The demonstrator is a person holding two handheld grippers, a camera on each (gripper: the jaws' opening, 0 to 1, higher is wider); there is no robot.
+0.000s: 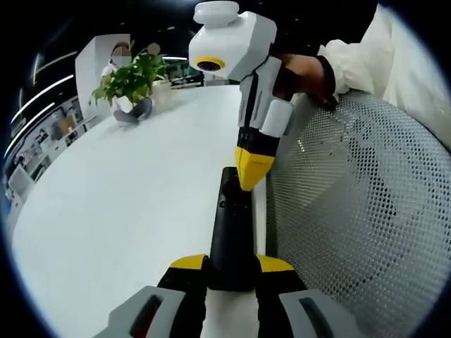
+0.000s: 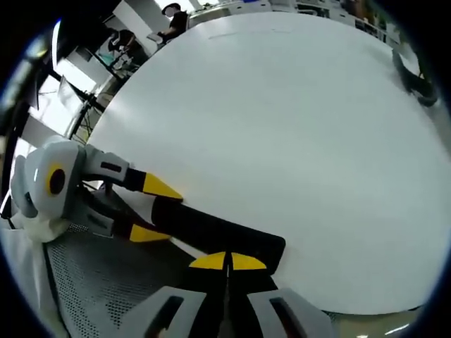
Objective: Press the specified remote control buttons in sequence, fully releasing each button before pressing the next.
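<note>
Between the yellow-tipped jaws of the left gripper (image 1: 231, 264), in the left gripper view, the near end of a long black remote control (image 1: 232, 232) is pinched, the remote lying along the edge of a white round table (image 1: 127, 211). From above, the right gripper (image 1: 252, 169) is angled down by a hand in a cream sleeve (image 1: 380, 63), its tip set on the remote's far end. A potted green plant (image 1: 130, 88) and a grey mesh chair back (image 1: 359, 204) are seen.

In the right gripper view, the right gripper's (image 2: 227, 262) jaws are pressed together over the remote (image 2: 211, 232), with the left gripper (image 2: 151, 210) clamped on the other end.
</note>
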